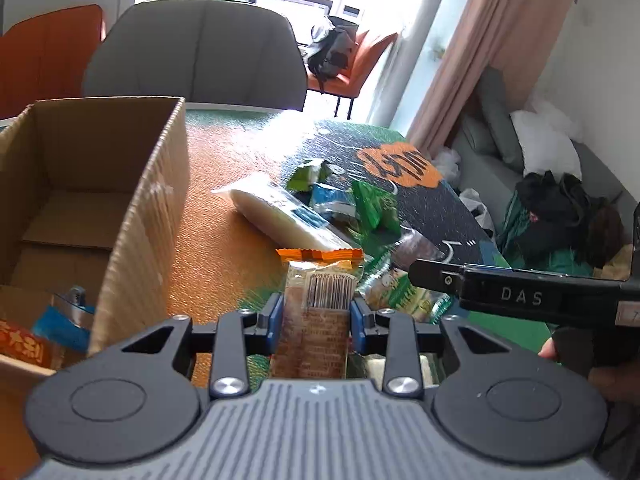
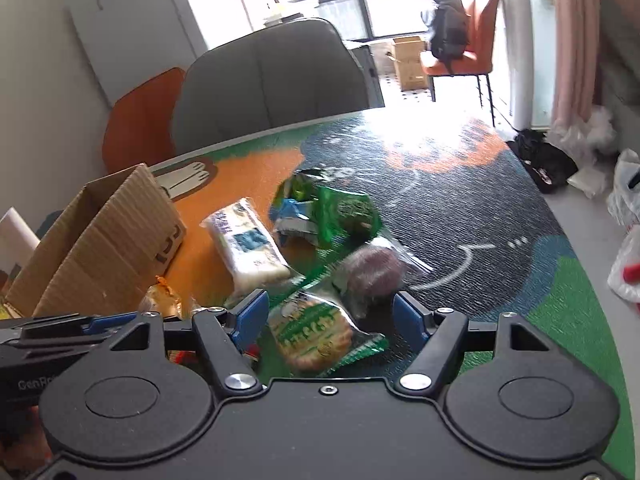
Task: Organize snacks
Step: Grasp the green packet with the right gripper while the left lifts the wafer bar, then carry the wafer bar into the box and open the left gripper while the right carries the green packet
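Note:
My left gripper (image 1: 316, 316) is shut on an orange-topped biscuit packet (image 1: 320, 300) with a barcode, held just right of an open cardboard box (image 1: 132, 216). The box holds a blue packet (image 1: 64, 320) and an orange one (image 1: 24, 344). My right gripper (image 2: 332, 312) is open over a green-and-white cracker packet (image 2: 312, 332), beside a brown round bun in clear wrap (image 2: 372, 272). A white rice-cake packet (image 2: 248, 244), a blue packet (image 2: 292, 216) and green packets (image 2: 348, 212) lie behind on the table. The right gripper shows in the left wrist view (image 1: 424, 274).
The table has a colourful mat (image 2: 480, 208). A grey chair (image 2: 272, 80) and an orange chair (image 2: 140, 120) stand at its far edge. A sofa with bags (image 1: 552, 200) lies to the right. The box also shows in the right wrist view (image 2: 100, 240).

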{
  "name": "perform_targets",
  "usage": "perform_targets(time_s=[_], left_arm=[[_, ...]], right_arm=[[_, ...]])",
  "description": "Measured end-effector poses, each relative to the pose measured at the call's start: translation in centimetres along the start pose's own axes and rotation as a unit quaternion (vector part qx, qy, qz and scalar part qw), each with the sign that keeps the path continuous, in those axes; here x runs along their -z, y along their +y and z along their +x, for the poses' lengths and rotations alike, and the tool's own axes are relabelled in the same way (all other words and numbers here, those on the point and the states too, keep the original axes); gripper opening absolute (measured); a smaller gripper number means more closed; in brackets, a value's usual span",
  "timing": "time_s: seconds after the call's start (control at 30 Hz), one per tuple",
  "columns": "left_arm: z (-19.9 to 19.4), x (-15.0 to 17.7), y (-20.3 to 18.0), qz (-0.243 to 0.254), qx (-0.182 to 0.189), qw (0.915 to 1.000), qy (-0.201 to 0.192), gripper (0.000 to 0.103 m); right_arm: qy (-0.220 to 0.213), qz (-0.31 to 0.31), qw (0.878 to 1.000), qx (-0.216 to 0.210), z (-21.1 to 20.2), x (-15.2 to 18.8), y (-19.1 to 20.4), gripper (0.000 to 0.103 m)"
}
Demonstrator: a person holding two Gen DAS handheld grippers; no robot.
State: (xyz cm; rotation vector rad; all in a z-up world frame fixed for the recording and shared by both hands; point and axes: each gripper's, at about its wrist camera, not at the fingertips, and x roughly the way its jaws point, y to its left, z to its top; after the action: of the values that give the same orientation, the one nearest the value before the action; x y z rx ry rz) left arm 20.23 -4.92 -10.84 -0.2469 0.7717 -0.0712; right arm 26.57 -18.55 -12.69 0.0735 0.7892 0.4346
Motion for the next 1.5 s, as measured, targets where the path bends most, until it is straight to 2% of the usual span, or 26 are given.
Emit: perform_targets(time_s=[0.37,0.5,0.6,1.0,1.27,1.5], left_arm=[[-0.3,0.3,0.2,-0.012,-0.002,0.9999,-0.003,0.033],[-0.5,0.5,0.4,-0.015,0.0,0.9999,-0.005,0.033],[-0.7,0.6,0.4,-0.016,0.0,0.9999,-0.005,0.033],[-3.0,0.1,-0.3,-0.008,0.015,0.9994,-0.029,0.033],[-6.2,-0.9,-0.2,-0.006,0.017,0.9978,-0.064,0.033],[-8.9,-1.7,1.6,-0.01,0.011,0.9956,-0.093,0.033]], right_arm=[[0.049,-0.047,0.998,0.011,1.9,1.2,1.4,0.07],[0.054,-0.078,0.995,0.027,1.8,2.1,2.0,0.047],[0.057,-0.067,0.996,0.02,1.4,1.9,1.7,0.045],[0.009,-0.04,0.999,0.011,-2.8,1.1,1.5,0.045],[-0.029,-0.041,0.999,-0.013,-4.9,-0.5,3.6,0.045],[-0.051,-0.051,0.997,-0.031,-5.2,-1.5,6.0,0.045]])
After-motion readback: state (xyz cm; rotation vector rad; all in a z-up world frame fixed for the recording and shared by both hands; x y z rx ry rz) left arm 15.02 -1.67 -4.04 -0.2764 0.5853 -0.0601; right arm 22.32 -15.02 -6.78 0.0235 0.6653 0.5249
